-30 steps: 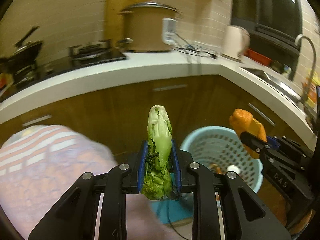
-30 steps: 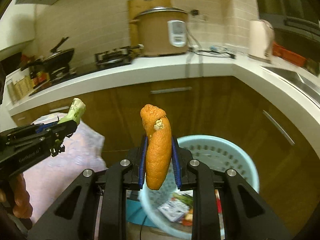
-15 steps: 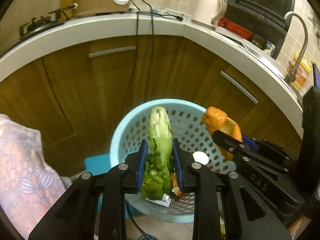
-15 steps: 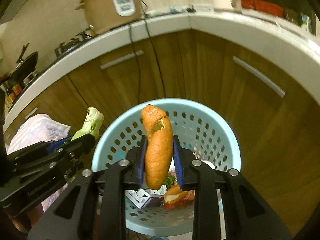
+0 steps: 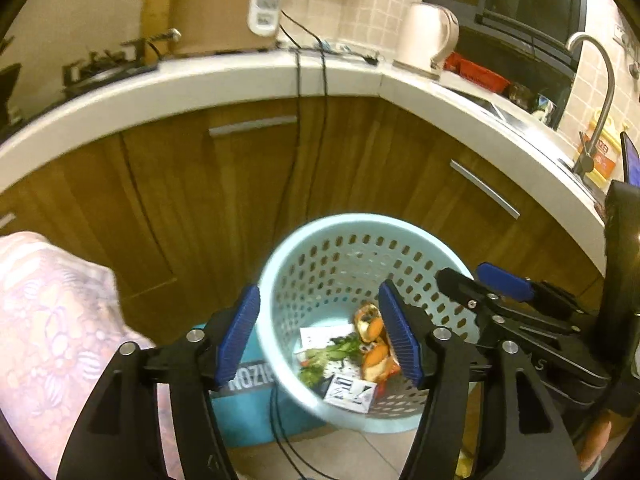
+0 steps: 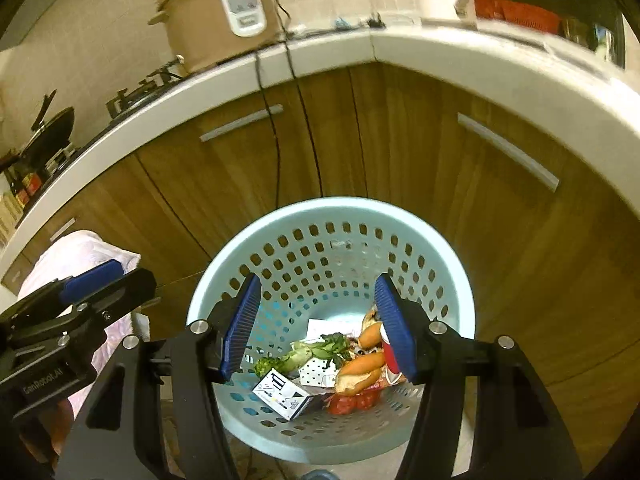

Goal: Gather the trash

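- The left gripper (image 5: 318, 332) is opening its jaws wide, and nothing is sitting between the blue pads (image 5: 239, 334).
- The right gripper (image 6: 318, 322) is also opening, with the jaws empty.
- Both are hanging over the light blue basket (image 6: 280, 220).
- In the basket the green vegetable (image 6: 308, 354) is lying at 9 o'clock of the orange peel (image 6: 362, 368), among small cartons (image 6: 282, 394).
- The wooden cabinets (image 6: 400, 140) are standing behind the basket, at 12 o'clock.
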### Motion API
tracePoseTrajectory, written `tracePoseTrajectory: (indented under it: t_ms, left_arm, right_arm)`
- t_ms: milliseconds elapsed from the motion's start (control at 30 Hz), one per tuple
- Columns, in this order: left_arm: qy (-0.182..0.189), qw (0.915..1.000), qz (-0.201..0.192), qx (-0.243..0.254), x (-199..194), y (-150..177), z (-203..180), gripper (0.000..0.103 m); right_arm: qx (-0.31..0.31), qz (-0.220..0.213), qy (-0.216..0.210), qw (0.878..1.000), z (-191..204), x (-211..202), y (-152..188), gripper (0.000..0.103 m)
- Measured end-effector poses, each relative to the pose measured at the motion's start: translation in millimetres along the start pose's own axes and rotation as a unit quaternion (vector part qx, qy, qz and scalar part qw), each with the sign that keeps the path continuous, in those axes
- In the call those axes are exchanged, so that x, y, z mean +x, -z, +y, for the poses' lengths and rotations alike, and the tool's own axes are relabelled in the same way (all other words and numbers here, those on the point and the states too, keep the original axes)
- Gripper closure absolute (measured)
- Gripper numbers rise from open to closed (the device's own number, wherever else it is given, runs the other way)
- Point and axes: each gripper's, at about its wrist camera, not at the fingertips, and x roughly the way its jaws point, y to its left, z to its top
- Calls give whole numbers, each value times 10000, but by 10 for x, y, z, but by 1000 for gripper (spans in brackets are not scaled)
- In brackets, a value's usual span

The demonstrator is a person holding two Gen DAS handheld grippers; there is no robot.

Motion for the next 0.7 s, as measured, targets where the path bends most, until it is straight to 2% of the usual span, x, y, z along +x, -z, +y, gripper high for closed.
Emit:
tracePoseTrajectory:
  t_ms: [167, 300, 400, 567, 700]
  left_arm:
    - [-198, 9986, -479, -41, -390, 63, 107, 33]
    - [-723, 9923, -1000, -63, -741, 186, 237, 25]
    - [-1078, 9857, -1292, -83, -908, 272, 346, 23]
    - [-1221, 9823, -1413, -128, -1009, 342, 530, 23]
    - [-1210, 9802, -1525, -372, -1015, 396, 697, 23]
  right_arm:
    - [-246, -384, 19, 9990, 270, -267, -38, 47]
    - [-418, -721, 72, 9965, 459, -491, -44, 47]
    - [-470, -978, 55, 9941, 571, -656, -24, 46]
    - [-479, -1247, 28, 9910, 710, -812, 18, 45]
    - [-555, -1376, 136, 9888, 811, -857, 71, 45]
